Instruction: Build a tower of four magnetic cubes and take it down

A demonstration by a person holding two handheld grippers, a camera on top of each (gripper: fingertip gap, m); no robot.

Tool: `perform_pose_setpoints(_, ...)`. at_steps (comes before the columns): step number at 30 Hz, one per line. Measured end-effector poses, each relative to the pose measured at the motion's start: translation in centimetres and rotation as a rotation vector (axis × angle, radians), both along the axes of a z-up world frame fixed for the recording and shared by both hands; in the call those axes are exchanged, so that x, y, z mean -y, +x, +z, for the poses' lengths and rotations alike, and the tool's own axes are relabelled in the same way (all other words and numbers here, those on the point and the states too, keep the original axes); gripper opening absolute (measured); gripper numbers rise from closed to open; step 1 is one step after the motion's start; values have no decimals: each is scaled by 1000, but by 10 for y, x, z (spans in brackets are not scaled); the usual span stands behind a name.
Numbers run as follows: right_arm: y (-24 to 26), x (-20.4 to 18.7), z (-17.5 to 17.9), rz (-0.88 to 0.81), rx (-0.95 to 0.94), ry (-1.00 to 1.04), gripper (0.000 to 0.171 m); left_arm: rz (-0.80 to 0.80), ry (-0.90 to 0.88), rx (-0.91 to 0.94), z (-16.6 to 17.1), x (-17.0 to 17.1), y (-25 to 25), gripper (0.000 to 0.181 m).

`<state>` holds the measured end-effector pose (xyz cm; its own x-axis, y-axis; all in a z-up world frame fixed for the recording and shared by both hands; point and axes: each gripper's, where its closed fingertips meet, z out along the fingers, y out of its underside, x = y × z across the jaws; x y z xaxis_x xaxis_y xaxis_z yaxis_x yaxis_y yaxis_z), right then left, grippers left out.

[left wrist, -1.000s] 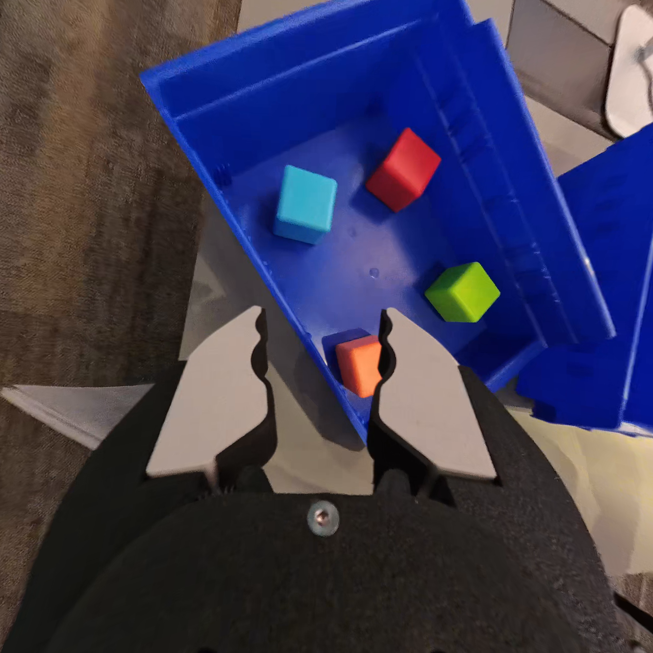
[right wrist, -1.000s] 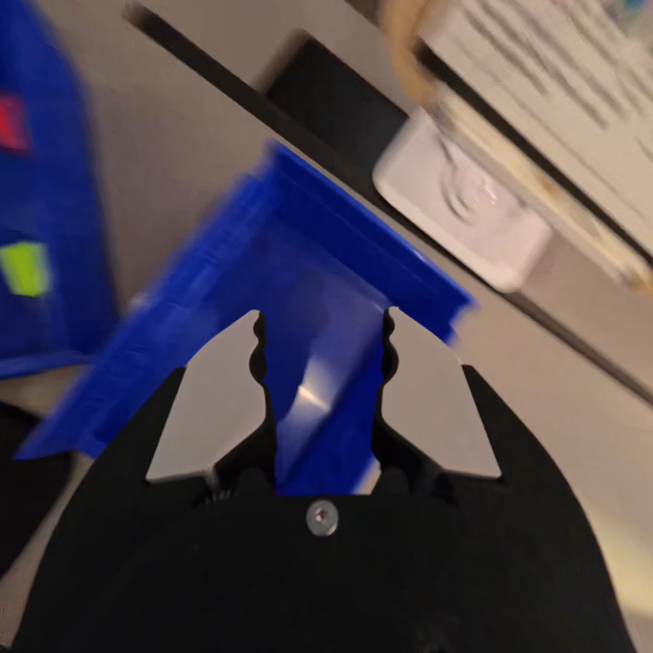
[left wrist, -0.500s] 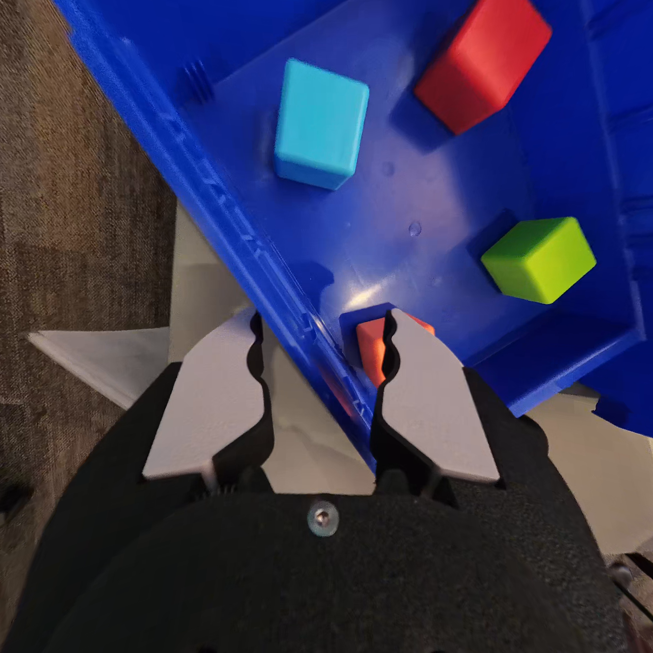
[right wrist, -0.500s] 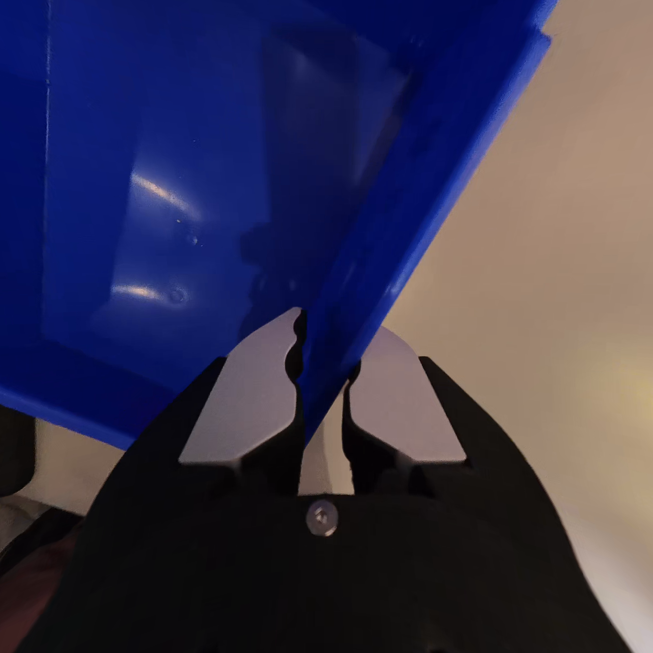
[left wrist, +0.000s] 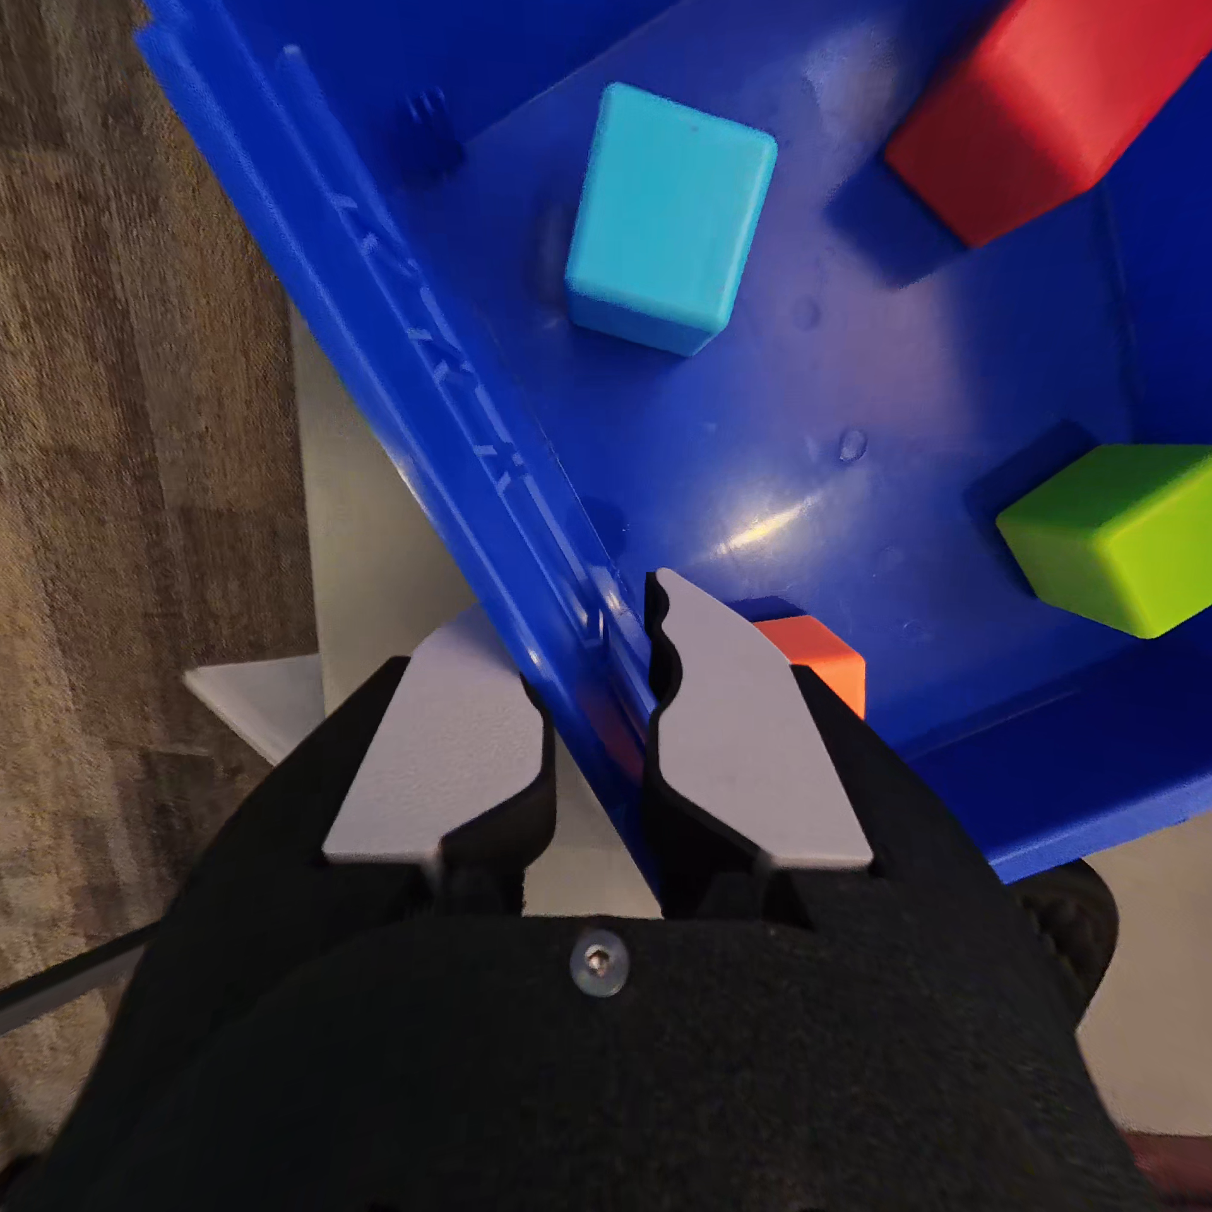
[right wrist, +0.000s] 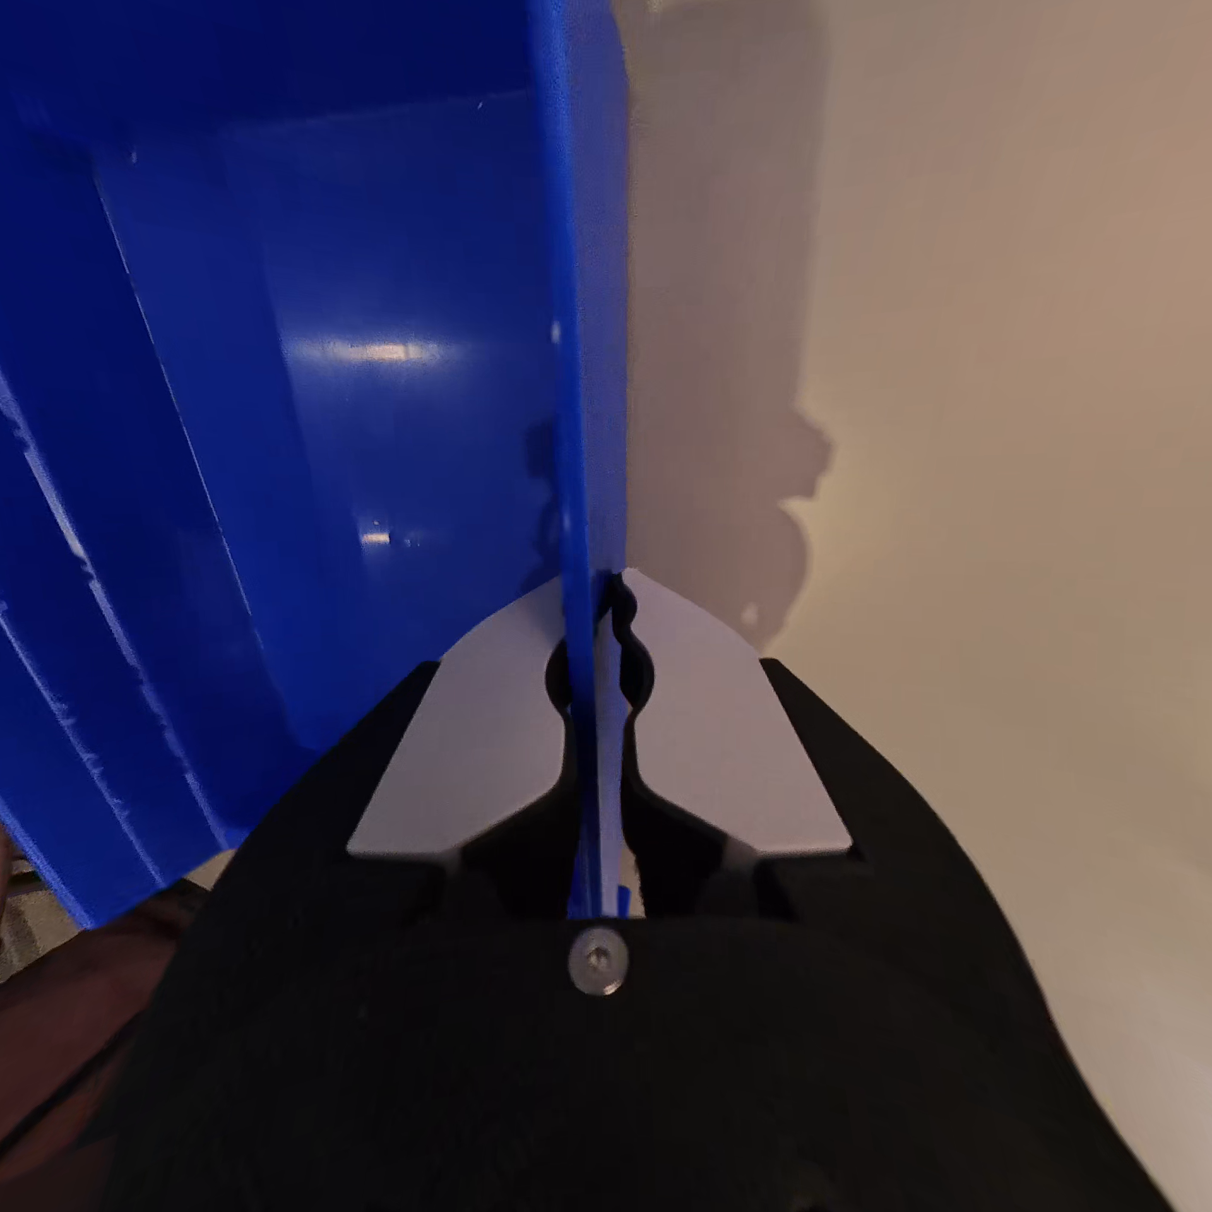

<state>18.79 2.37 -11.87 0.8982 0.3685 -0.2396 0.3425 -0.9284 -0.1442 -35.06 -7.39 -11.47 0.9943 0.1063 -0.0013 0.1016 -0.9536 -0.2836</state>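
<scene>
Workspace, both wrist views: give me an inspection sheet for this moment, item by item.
Surface: pale tabletop, bare where visible; its edge meets the floor at left.
Job's things: light blue cube, red cube, green cube and orange cube lie apart, unstacked, in a blue bin; the orange one is partly hidden behind a finger.
Clutter: second blue bin, no contents visible.
Grippers: left gripper closed on the cube bin's side wall; right gripper closed on the second bin's wall.
Cables: thin dark line at lower left, possibly a cable.
Surroundings: brown carpet-like floor.
</scene>
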Motion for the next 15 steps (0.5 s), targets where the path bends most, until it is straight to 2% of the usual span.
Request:
perform_pose_setpoints(7,113,-7,-1,-151,13,9,7,-158,-14,-88,-1,-30,39,23)
perform_pose_setpoints(15,242,7,-2,-396,-50,71,8,-289,-21,-174,-2,-49,79,23)
